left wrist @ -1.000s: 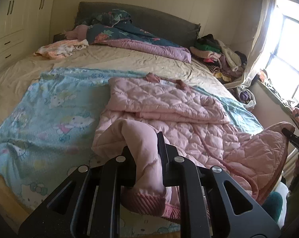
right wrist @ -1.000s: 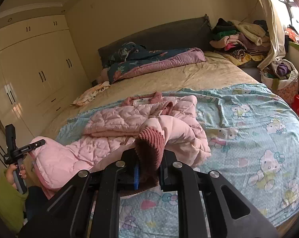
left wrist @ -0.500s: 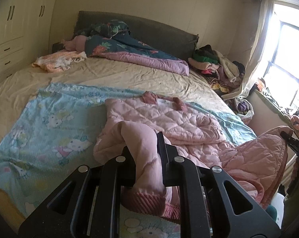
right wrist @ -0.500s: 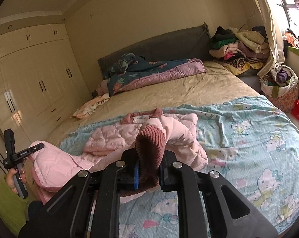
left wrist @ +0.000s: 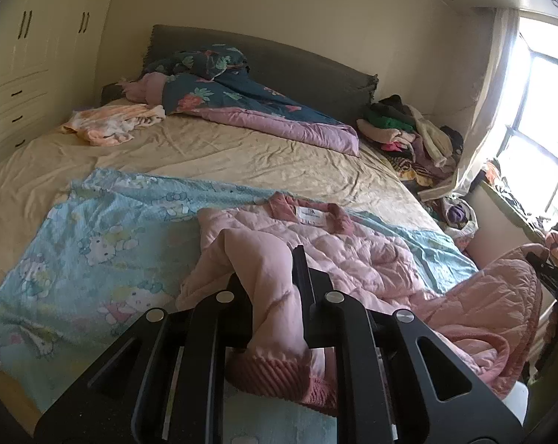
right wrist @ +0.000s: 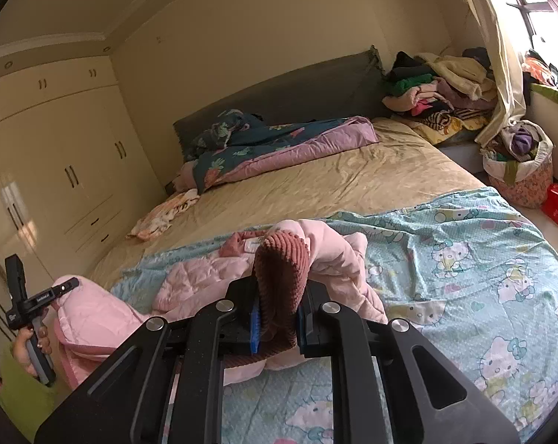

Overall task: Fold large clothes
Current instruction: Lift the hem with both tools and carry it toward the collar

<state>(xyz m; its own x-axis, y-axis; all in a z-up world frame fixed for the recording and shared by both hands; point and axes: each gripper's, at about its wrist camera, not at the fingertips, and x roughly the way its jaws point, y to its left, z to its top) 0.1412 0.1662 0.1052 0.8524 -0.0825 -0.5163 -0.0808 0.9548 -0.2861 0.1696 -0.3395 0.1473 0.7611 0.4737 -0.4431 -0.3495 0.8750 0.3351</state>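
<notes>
My left gripper (left wrist: pixel 275 296) clamped a pink jacket (left wrist: pixel 353 259) sleeve; my right gripper (right wrist: pixel 279 318) pinched its ribbed cuff (right wrist: pixel 282 270). At right, a fabric basket (right wrist: pixel 527 181) held clothes.

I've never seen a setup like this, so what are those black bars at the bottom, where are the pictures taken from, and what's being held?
No robot here: a person holds a handheld claw in each hand, each with a camera looking along its fingers. One picture is from the left claw, the other from the right claw. Both are shut on a pink quilted jacket, each pinching a sleeve near its ribbed cuff. The jacket lies on a blue cartoon blanket on a bed. In the right picture, a hand grips the left claw's handle.
</notes>
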